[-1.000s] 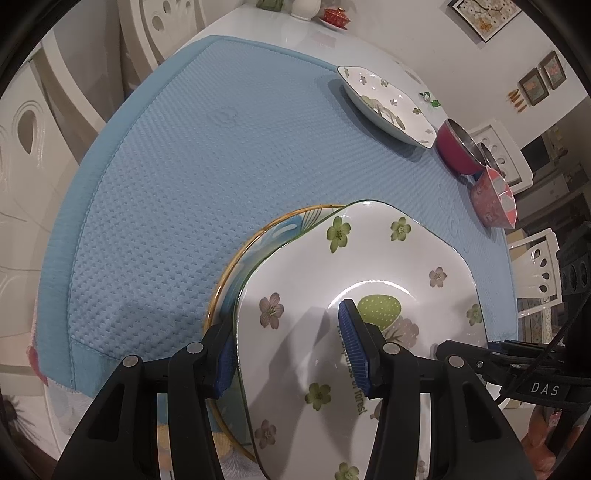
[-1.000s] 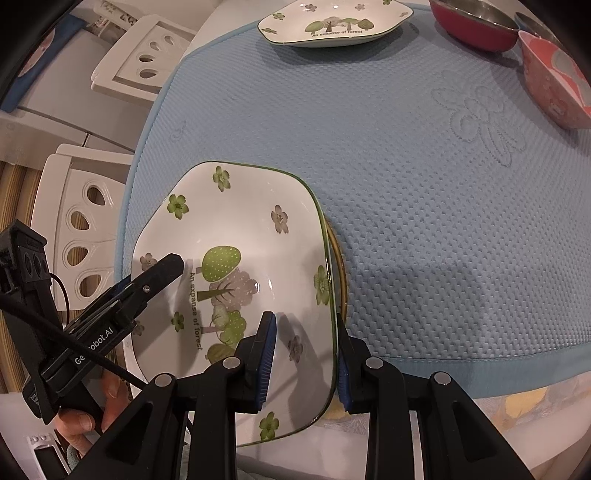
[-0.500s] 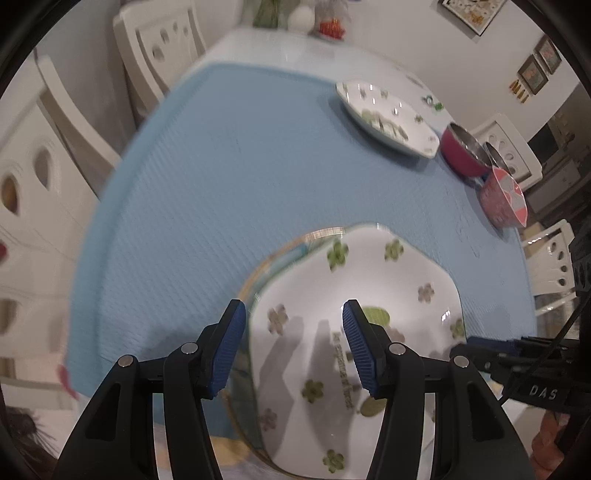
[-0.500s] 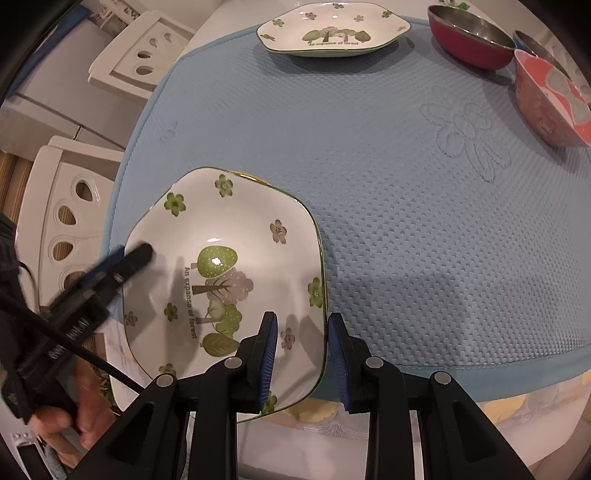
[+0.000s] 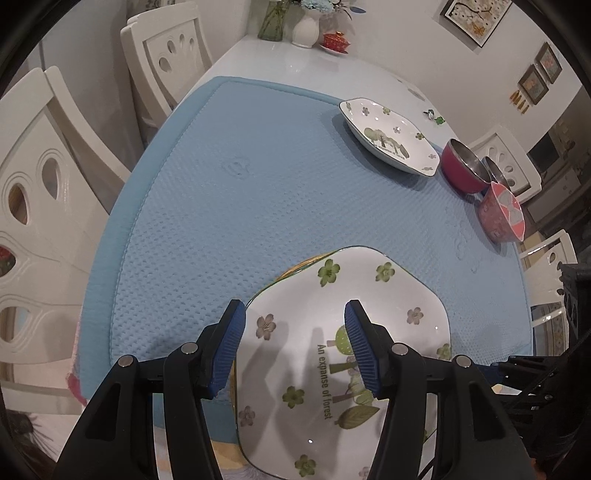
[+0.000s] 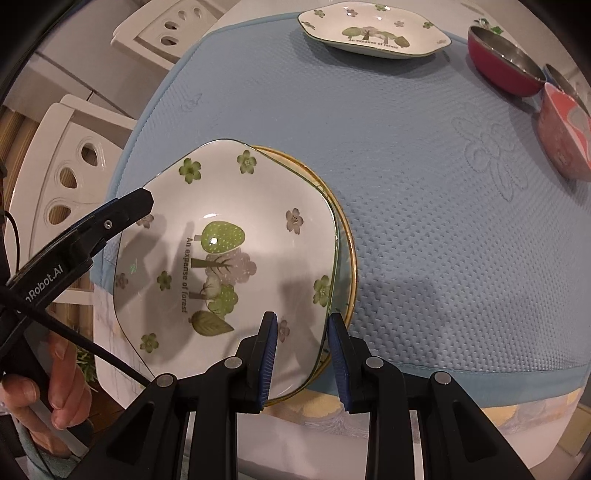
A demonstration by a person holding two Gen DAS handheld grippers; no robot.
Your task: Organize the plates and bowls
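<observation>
Release is underway on the left: the left gripper (image 5: 293, 343) has just been opening, and its blue ribbed pads now stand spread to either side of the plate's (image 5: 343, 369) rim, clear of it, where a second ago they clamped that rim. The right gripper (image 6: 300, 350) still pinches the plate's near-right edge, jaws almost together. The plate sits low in both views, nested on a gold-rimmed dish (image 6: 347, 258) at the near edge of the blue mat (image 5: 277, 192) — so the stacking step looks nearly finished, with only the right grip left to let go.

Glossy white glaze, rounded hexagon outline, green flowers and trees; the mat is soft and waffle-textured. A matching plate (image 6: 373, 35) waits at upper right, beside a red steel-lined bowl (image 6: 504, 66) and a pink bowl (image 6: 565, 133).
</observation>
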